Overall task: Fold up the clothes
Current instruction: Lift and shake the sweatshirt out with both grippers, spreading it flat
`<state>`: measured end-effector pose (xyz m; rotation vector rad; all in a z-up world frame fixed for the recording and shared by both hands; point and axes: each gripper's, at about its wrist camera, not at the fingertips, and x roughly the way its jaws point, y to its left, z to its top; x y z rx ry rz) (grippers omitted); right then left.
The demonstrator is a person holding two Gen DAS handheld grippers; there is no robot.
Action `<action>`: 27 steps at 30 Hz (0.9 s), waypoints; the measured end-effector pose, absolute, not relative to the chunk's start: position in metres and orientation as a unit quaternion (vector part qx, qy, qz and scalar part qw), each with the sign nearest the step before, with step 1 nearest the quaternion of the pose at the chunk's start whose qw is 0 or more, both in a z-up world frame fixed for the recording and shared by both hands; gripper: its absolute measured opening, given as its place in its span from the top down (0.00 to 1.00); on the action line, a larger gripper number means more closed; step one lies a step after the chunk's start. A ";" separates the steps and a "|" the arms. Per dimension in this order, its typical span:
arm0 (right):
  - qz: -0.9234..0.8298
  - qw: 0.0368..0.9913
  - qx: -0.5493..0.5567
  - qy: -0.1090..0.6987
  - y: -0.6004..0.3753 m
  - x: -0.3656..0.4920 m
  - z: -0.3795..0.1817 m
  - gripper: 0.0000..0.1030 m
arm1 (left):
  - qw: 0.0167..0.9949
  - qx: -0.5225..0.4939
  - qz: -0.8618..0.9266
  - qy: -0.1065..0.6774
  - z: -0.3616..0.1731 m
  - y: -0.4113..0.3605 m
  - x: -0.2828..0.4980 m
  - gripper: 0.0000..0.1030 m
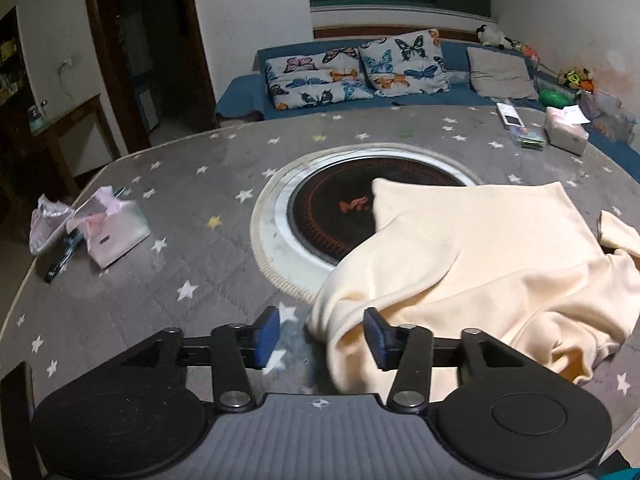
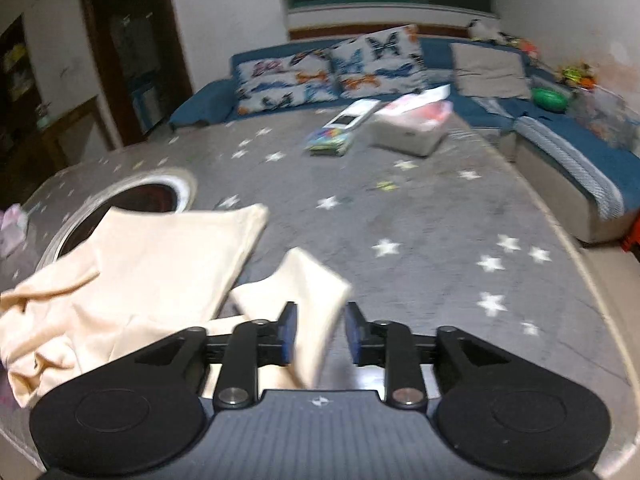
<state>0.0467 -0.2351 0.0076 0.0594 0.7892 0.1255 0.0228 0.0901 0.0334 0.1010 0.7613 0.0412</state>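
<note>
My left tool [image 1: 322, 338] stands spread, its blue pads apart, with a bunched edge of the cream garment [image 1: 480, 264] lying between them but not pinched. My right tool [image 2: 320, 334] is spread too; a flap of the same garment [image 2: 312, 304] sits between its pads, touching the left pad at most (the view is blurred). The garment lies crumpled on the grey star-patterned desk [image 1: 168, 280], partly covering the round black heater plate [image 1: 332, 216] set in its middle
</note>
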 end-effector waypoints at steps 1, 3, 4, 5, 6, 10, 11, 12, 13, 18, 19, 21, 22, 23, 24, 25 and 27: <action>0.068 0.918 0.015 0.390 -0.227 0.050 0.003 0.63 | 0.927 0.051 0.016 0.370 0.034 0.087 0.024 0.50; 0.080 0.913 -0.010 0.401 -0.212 0.056 -0.005 0.54 | 0.927 0.051 0.005 0.371 0.032 0.079 0.029 0.48; 0.081 0.910 -0.023 0.405 -0.206 0.058 -0.009 0.53 | 0.928 0.050 -0.003 0.370 0.032 0.075 0.030 0.48; 0.081 0.908 -0.040 0.410 -0.199 0.061 -0.015 0.53 | 0.928 0.049 -0.012 0.369 0.032 0.071 0.032 0.48; 0.079 0.906 -0.053 0.412 -0.196 0.062 -0.018 0.53 | 0.928 0.048 -0.020 0.368 0.031 0.066 0.033 0.48; 0.059 0.908 -0.067 0.409 -0.197 0.063 -0.023 0.68 | 0.928 0.054 -0.065 0.363 0.029 0.042 0.034 0.48; 0.051 0.909 -0.067 0.408 -0.201 0.062 -0.023 0.73 | 0.927 0.057 -0.078 0.363 0.026 0.035 0.034 0.48; 0.045 0.910 -0.068 0.407 -0.205 0.061 -0.023 0.83 | 0.925 0.061 -0.092 0.364 0.023 0.029 0.034 0.48; 0.043 0.910 -0.065 0.406 -0.209 0.060 -0.022 0.89 | 0.923 0.064 -0.106 0.365 0.021 0.022 0.035 0.48; 0.007 0.922 -0.055 0.383 -0.234 0.051 -0.014 0.96 | 0.907 0.078 -0.175 0.375 0.003 -0.011 0.031 0.51; -0.002 0.924 -0.049 0.378 -0.240 0.050 -0.012 0.96 | 0.904 0.081 -0.185 0.377 0.000 -0.015 0.030 0.53; -0.021 0.928 -0.036 0.369 -0.252 0.049 -0.007 0.96 | 0.898 0.084 -0.200 0.382 -0.006 -0.024 0.029 0.55; -0.032 0.930 -0.030 0.364 -0.259 0.048 -0.005 0.96 | 0.896 0.083 -0.207 0.385 -0.008 -0.027 0.029 0.55; -0.040 0.931 -0.025 0.361 -0.264 0.047 -0.004 0.96 | 0.894 0.081 -0.215 0.385 -0.008 -0.029 0.027 0.55; -0.048 0.931 -0.020 0.360 -0.270 0.047 -0.004 0.96 | 0.892 0.079 -0.223 0.385 -0.008 -0.031 0.026 0.55; -0.056 0.930 -0.014 0.363 -0.275 0.047 -0.005 0.96 | 0.890 0.076 -0.231 0.385 -0.008 -0.033 0.024 0.55; -0.070 0.926 -0.001 0.371 -0.286 0.049 -0.007 0.96 | 0.887 0.076 -0.243 0.385 -0.008 -0.036 0.021 0.55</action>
